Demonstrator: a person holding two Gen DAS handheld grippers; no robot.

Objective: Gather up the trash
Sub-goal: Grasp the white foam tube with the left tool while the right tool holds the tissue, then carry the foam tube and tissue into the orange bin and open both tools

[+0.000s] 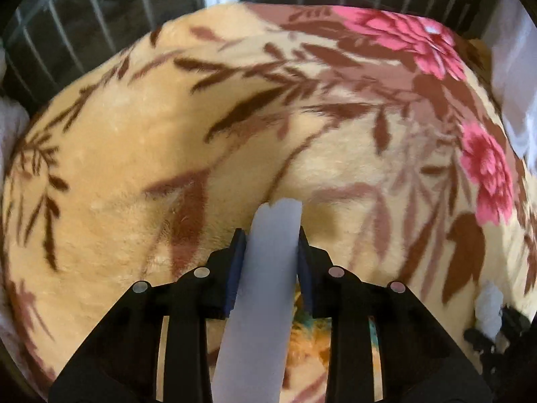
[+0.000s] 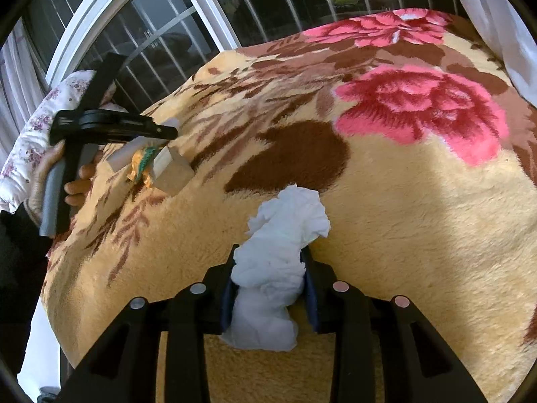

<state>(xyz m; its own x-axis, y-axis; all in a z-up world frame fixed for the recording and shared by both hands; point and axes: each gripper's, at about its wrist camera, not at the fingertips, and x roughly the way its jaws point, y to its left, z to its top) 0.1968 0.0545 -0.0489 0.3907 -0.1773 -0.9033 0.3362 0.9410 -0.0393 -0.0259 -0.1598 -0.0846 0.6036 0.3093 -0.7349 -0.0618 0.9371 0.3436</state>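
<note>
Floral blanket [image 2: 386, 201] fills the scene, window bars [image 2: 161, 33] at the far side. No bin in view, so drop-off isn't done.

Left gripper [image 1: 270, 235] is clamped on a flat package [image 1: 265, 285], held above the blanket at the left. Right gripper [image 2: 272, 262] is closed around a crumpled tissue [image 2: 278, 255], lifted near centre.

No other loose trash on the visible blanket. Judgement: pickup mostly done, disposal left.

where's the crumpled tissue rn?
Clamped in the right gripper, bottom centre of the right wrist view: the crumpled tissue sticks out past the fingertips, over the floral blanket. It's right of the left gripper.
</note>
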